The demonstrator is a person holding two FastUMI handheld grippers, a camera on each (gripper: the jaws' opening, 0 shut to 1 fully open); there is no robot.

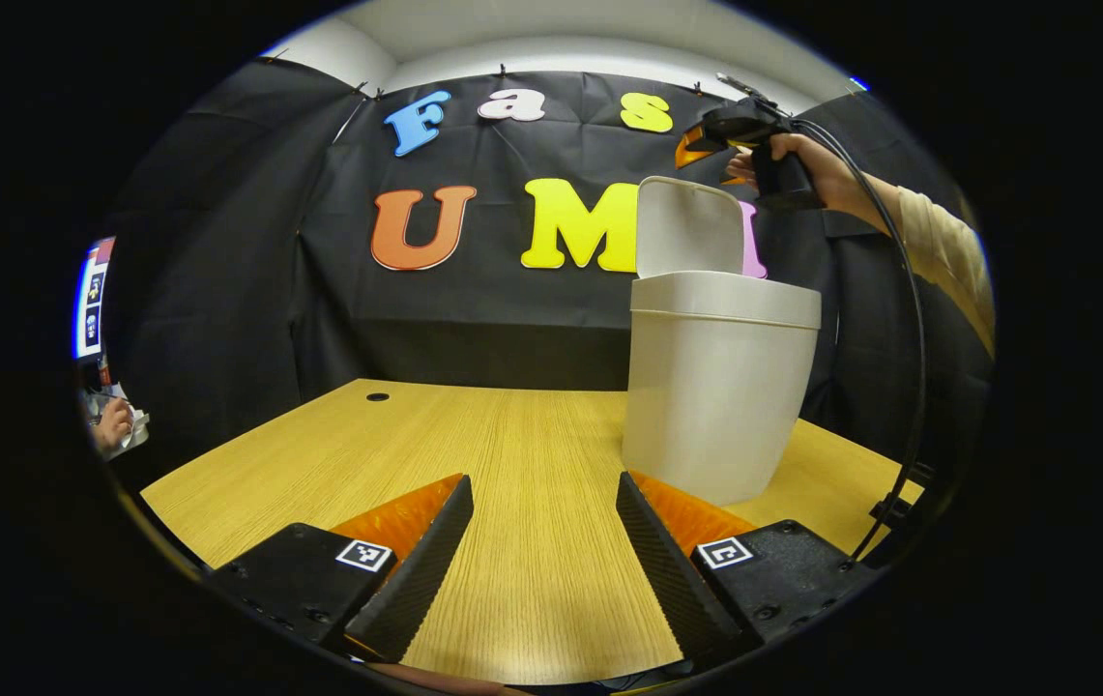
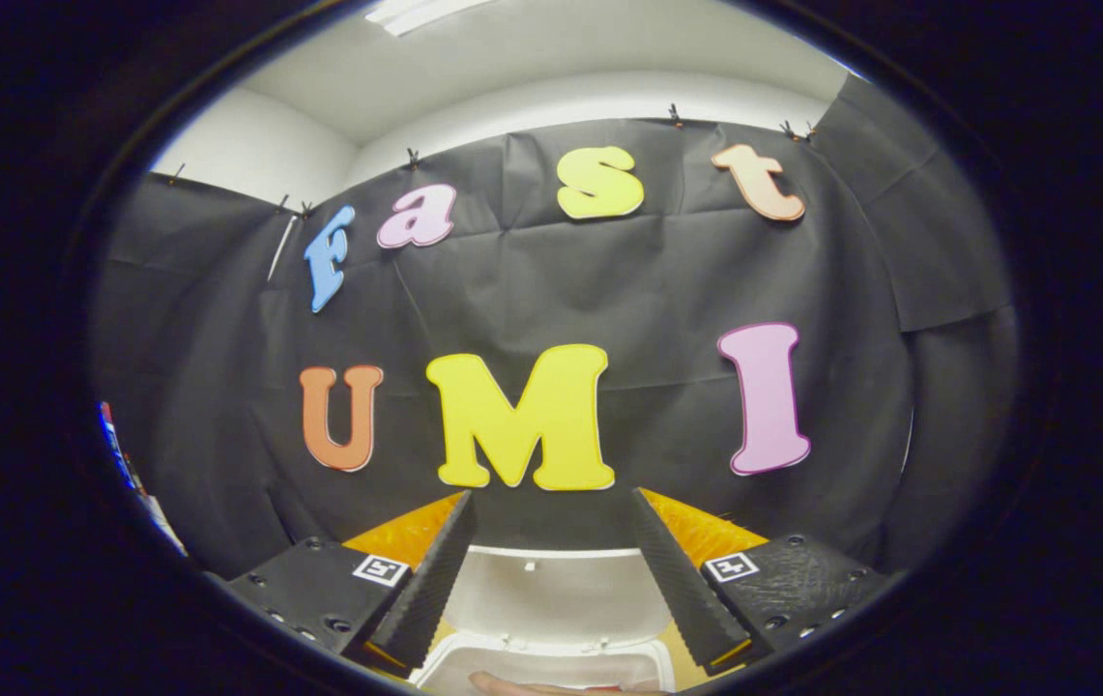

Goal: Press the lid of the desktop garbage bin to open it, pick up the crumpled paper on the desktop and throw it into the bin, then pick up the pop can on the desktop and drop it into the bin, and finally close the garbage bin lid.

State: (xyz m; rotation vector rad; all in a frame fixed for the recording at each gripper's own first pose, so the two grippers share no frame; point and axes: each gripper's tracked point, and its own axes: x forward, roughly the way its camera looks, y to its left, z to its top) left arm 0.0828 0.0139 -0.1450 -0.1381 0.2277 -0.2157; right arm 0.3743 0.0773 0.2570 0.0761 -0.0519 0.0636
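A white desktop bin (image 1: 720,387) stands on the wooden table, right of centre, with its lid (image 1: 689,227) swung upright at the back. My left gripper (image 1: 543,478) is low over the table, open, nothing between its fingers, and the bin is just ahead to its right. A hand holds my right gripper (image 1: 696,145) high above and behind the bin. In the right gripper view that gripper (image 2: 552,495) is open and looks down over the raised lid (image 2: 556,590) and the bin's open rim (image 2: 551,667). Nothing is between its fingers.
The wooden table (image 1: 512,435) stretches left of the bin, with a small dark hole (image 1: 378,396) near its far edge. A black cable (image 1: 914,319) hangs from the right gripper down the right side. Another person's hand (image 1: 111,425) is at the far left edge.
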